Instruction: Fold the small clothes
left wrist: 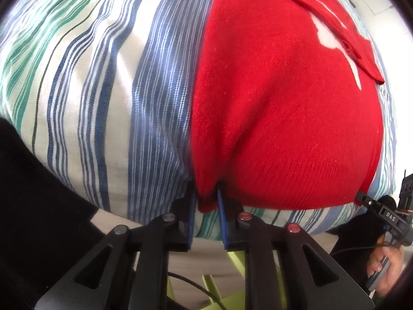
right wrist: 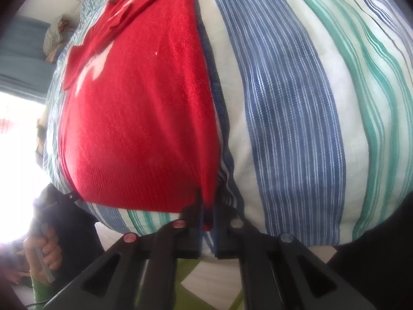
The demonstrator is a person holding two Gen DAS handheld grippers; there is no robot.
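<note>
The red knit [left wrist: 284, 108] lay flat on the striped bedding [left wrist: 90, 90]. At six o'clock, the left tongs [left wrist: 206, 201] stood apart around its hem corner, seemingly not pressing; the right tongs [right wrist: 207, 214] clamped its other corner.

A red knit garment [left wrist: 278, 103] lies spread flat on a striped bedcover [left wrist: 90, 82], its ribbed hem nearest both cameras. White patches show near its far end, where a red flap is folded over them. Both near hem corners are bunched up into small peaks. The knit is smooth, with one shallow crease running up from the left corner.
</note>
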